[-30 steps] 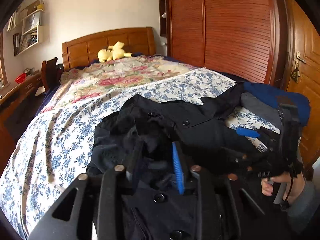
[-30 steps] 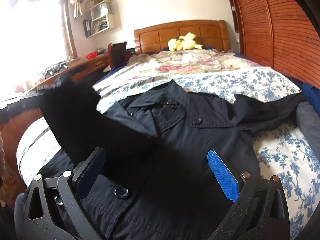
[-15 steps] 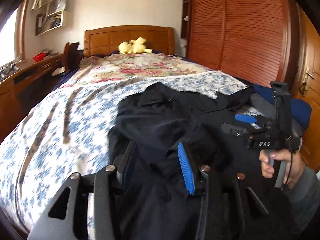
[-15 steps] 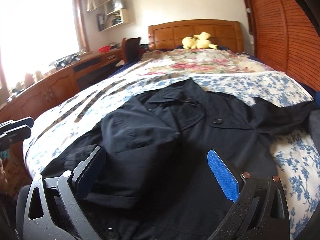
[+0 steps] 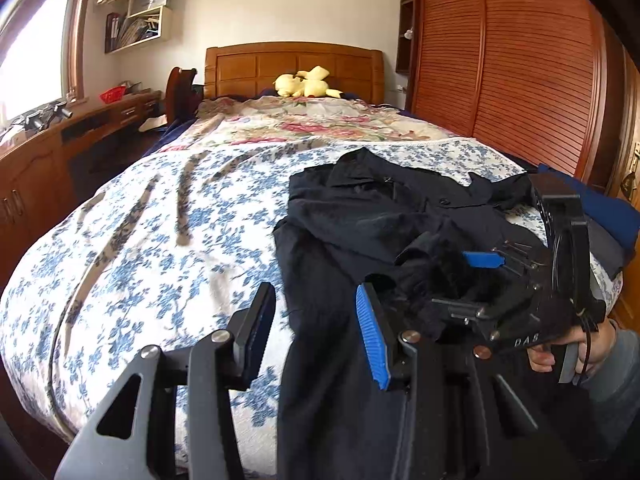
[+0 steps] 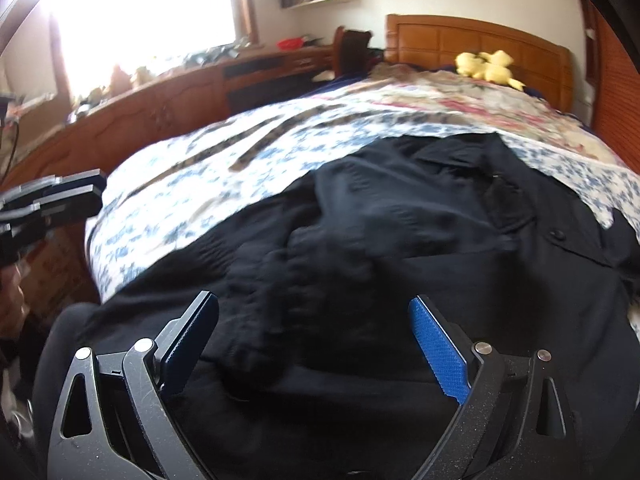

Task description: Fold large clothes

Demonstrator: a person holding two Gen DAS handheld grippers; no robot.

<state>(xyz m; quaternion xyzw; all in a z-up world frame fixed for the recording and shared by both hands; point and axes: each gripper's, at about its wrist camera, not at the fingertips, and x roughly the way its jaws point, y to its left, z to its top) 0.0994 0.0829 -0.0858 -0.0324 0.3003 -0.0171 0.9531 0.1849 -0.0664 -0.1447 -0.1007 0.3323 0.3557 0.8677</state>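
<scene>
A large black buttoned coat (image 5: 384,216) lies on the blue-flowered bedspread (image 5: 160,240), its left sleeve folded in over the body. My left gripper (image 5: 316,320) is open and empty above the coat's left edge. My right gripper (image 6: 314,344) is open and empty just above the coat (image 6: 400,248); it also shows in the left wrist view (image 5: 472,284), at the right over the coat. The left gripper shows in the right wrist view (image 6: 60,196), at the far left edge off the bed.
A yellow plush toy (image 5: 306,82) lies by the wooden headboard (image 5: 292,66). A wooden desk (image 5: 60,144) runs along the left wall. Louvred wardrobe doors (image 5: 520,64) stand at the right. Blue and grey clothes (image 5: 608,220) lie at the bed's right edge.
My left gripper has let go of the coat's sleeve, opened and drawn back to the left. The sleeve now lies folded on the coat. The right gripper has swung left over the coat.
</scene>
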